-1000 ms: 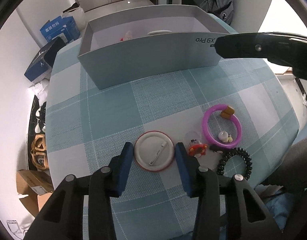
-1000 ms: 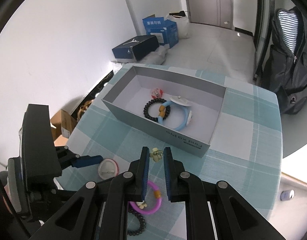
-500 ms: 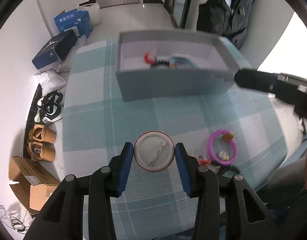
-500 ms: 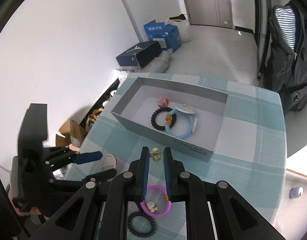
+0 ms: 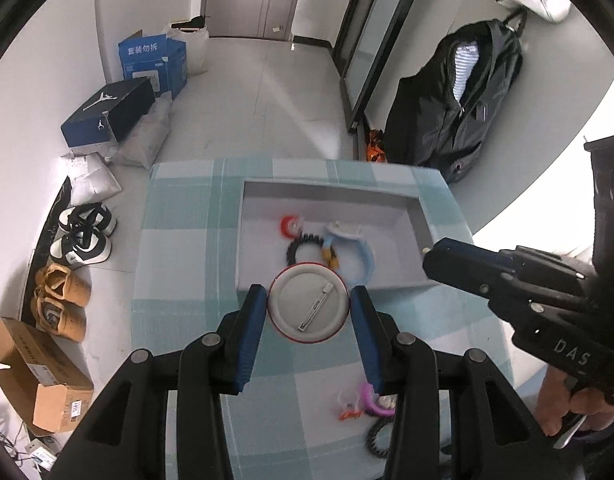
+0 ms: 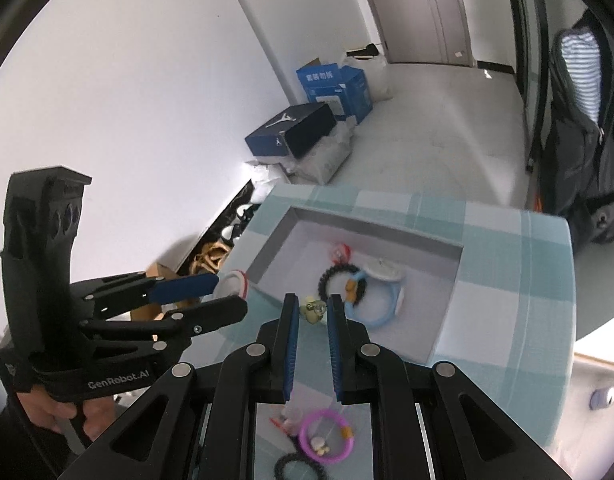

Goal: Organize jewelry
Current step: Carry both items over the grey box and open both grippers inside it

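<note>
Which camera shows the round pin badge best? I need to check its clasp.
The left wrist view: the round pin badge sits large between the left gripper's fingers, back and clasp showing. The right wrist view shows only its edge, small.

bright daylight from right | fisheye-warped, dark edges | slight motion blur

Red-rimmed round pin badge [image 5: 308, 307], pin side up, above grey box [image 5: 423, 216] of bracelets [image 5: 357, 254].
</note>
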`<state>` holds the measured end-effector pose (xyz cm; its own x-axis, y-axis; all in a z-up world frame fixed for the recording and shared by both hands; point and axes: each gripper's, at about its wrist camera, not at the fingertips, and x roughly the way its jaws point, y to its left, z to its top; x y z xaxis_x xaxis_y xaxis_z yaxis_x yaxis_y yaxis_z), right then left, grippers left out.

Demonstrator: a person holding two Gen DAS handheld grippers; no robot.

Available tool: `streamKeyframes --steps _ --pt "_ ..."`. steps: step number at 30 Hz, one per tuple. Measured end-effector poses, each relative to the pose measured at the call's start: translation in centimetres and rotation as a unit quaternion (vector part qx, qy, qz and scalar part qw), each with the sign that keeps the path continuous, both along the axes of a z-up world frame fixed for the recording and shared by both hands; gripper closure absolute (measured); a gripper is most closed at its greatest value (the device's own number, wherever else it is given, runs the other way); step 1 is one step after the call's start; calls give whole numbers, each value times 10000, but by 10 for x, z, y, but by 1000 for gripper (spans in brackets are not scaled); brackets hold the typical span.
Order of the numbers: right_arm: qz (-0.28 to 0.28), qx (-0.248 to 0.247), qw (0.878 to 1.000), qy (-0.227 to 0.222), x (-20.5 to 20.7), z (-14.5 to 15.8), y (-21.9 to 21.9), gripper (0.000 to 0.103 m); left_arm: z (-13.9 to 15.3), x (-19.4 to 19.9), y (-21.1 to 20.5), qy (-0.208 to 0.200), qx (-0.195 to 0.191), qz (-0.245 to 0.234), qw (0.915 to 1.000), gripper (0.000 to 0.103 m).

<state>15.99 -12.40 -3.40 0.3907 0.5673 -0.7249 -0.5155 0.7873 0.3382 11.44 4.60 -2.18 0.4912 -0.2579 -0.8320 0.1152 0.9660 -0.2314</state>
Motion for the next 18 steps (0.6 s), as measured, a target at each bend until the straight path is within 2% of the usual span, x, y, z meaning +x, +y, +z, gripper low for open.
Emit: streamKeyframes --steps 6,11,18 --pt "-39 105 9998 143 26 6 2 90 8 19 0 21 -185 147 9997 65" --pt "3 74 10000 67 42 11 4 90 11 39 -3 73 -340 116 9993 65" --pt "-86 82 9993 347 72 -5 -1 90 -4 65 -4 393 -599 129 9973 65"
